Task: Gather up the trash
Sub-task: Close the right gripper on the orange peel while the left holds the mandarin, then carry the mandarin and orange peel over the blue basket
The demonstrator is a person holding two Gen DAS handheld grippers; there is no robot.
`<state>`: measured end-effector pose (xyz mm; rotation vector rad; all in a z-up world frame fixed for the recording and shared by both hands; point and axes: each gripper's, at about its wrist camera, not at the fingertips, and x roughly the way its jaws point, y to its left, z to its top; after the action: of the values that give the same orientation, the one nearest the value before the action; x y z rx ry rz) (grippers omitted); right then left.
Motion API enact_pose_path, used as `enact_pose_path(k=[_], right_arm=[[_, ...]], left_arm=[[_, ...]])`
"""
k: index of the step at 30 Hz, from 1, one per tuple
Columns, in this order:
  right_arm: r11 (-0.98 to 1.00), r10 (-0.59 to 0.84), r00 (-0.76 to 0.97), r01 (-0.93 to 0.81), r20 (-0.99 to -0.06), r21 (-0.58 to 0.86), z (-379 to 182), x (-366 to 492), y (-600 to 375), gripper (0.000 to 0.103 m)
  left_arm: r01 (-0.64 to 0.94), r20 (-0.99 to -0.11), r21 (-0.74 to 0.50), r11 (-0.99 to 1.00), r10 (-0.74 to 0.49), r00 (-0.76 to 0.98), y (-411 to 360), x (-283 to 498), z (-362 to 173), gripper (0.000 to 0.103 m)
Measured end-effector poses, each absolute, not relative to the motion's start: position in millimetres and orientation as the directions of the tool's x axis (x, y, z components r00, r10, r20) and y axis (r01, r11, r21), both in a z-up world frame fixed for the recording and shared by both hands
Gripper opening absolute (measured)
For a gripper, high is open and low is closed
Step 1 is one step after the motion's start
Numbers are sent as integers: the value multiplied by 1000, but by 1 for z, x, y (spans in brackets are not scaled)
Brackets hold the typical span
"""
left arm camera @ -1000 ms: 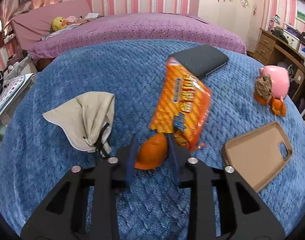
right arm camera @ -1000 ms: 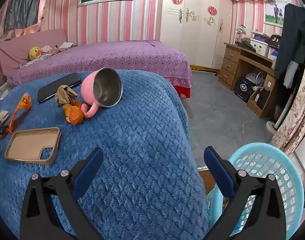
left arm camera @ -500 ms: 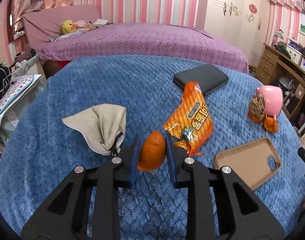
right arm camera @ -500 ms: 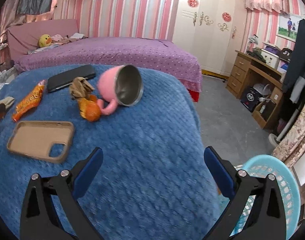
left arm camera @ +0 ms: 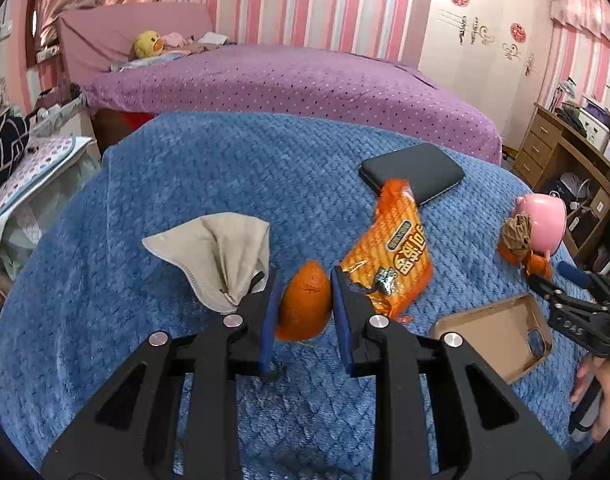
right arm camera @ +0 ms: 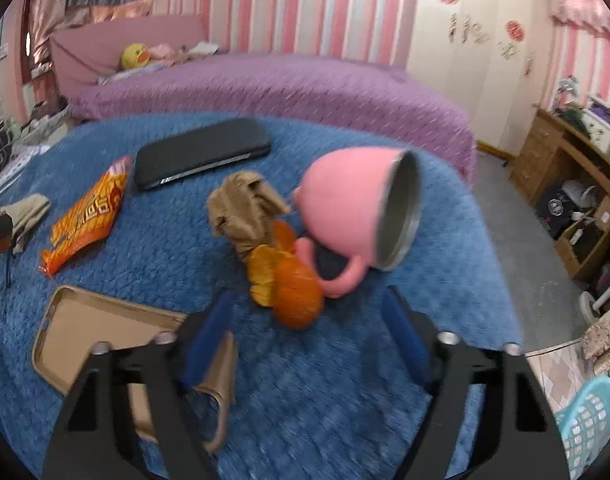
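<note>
- Left tool (left arm camera: 305, 308): clamped on an orange peel (left arm camera: 304, 307), pads pressed on both its sides, peel lifted clear of the blue blanket (left arm camera: 185, 168). Held that way for carrying to a bin, I'd judge.
- Just beyond the left tool: an orange snack wrapper (left arm camera: 391, 256), near end by the right pad, not gripped. Looks like the next piece of trash on this side.
- Beige cloth (left arm camera: 221, 252) lies just left of that tool; dark phone (left arm camera: 413, 172) behind the wrapper. Neither reads as trash.
- Right tool (right arm camera: 305, 320): jaws closing, nothing pinched yet. Second orange peel (right arm camera: 293, 288) sits just ahead between the fingers, still on the blanket.
- That peel touches a crumpled brown paper (right arm camera: 245, 208) and the handle of a tipped pink cup (right arm camera: 353, 208). Tight cluster, so closing could nudge the cup.
- Tan phone case (right arm camera: 101, 328) lies flat under the right tool's left finger; likely to stay put.
- Teal basket (right arm camera: 589, 420) is on the floor off the bed's right edge, well apart from the peels. Probably the drop point.
</note>
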<state>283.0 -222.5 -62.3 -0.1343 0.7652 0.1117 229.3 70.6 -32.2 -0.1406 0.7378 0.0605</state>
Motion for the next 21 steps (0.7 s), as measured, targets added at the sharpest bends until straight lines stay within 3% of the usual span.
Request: enact_pose_path(k=[3, 8, 9, 21], right_arm=[[983, 32, 714, -148, -699, -106, -64, 288, -218, 57], [984, 61, 730, -160, -681, -83, -60, 282, -220, 27], [982, 60, 734, -163, -676, -90, -60, 279, -220, 25], [985, 60, 783, -148, -619, -92, -41, 210, -246, 21]], left_arm=[[-111, -681, -119, 987, 0, 732, 73, 231, -33, 24], [-107, -675, -97, 990, 14, 738, 69, 228, -32, 24], [-106, -672, -89, 990, 18, 740, 68, 227, -31, 24], [-63, -664, -47, 997, 15, 748, 34, 203, -32, 24]])
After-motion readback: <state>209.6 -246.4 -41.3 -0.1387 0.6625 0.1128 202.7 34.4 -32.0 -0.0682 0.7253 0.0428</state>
